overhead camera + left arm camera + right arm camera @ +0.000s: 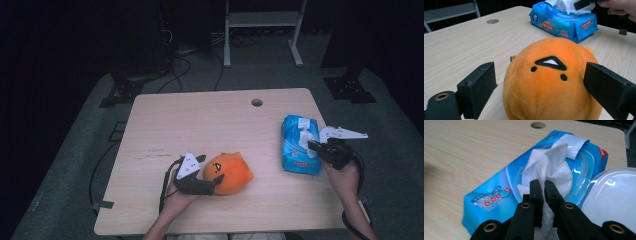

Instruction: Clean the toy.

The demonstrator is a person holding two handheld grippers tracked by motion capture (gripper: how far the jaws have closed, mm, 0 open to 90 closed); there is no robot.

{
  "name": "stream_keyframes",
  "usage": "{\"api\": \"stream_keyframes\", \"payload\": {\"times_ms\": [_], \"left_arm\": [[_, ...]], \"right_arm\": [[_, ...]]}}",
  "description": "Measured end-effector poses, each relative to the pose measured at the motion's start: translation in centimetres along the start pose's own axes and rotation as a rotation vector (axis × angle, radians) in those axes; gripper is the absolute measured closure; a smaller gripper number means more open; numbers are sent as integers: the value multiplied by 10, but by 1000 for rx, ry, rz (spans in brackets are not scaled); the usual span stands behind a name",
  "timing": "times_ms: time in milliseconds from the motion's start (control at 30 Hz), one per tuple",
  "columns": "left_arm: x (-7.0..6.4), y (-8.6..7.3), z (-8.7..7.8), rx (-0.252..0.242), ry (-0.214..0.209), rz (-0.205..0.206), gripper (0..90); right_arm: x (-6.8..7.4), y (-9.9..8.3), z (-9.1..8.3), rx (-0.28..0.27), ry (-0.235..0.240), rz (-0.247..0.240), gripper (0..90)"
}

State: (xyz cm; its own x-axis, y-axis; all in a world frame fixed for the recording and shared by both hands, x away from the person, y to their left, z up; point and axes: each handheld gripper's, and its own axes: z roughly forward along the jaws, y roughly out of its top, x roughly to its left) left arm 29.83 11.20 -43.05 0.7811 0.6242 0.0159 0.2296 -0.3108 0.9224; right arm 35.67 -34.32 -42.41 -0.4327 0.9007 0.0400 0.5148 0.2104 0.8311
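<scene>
An orange plush toy (231, 172) with a small stitched face lies on the wooden table (200, 120), front of centre. My left gripper (210, 169) is open and straddles the plush (549, 82); the right jaw looks to touch it, the left jaw stands a little apart. At the table's right lies a blue wet-wipe pack (297, 155) with its lid open. My right gripper (543, 192) is shut on a white wipe (549, 167) that sticks up out of the pack's opening (491, 200).
The pack's clear plastic lid (611, 192) is flipped open beside the right jaws. A round cable hole (257, 102) sits near the table's far edge. Beyond the table are dark floor, cables and a white frame (262, 30).
</scene>
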Motion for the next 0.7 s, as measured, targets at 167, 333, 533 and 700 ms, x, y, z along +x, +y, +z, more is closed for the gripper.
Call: {"api": "stream_keyframes", "payload": {"times_ms": [167, 333, 533, 700], "left_arm": [[2, -2, 0, 3, -11, -12, 115], [4, -3, -1, 5, -39, -18, 184], [5, -5, -1, 31, -59, -9, 274], [4, -6, -1, 52, -77, 2, 319]], "right_arm": [[1, 5, -14, -65, 60, 35, 863], [10, 15, -33, -131, 119, 29, 864], [42, 28, -54, -191, 245, -19, 863], [83, 31, -63, -188, 353, -96, 861]]}}
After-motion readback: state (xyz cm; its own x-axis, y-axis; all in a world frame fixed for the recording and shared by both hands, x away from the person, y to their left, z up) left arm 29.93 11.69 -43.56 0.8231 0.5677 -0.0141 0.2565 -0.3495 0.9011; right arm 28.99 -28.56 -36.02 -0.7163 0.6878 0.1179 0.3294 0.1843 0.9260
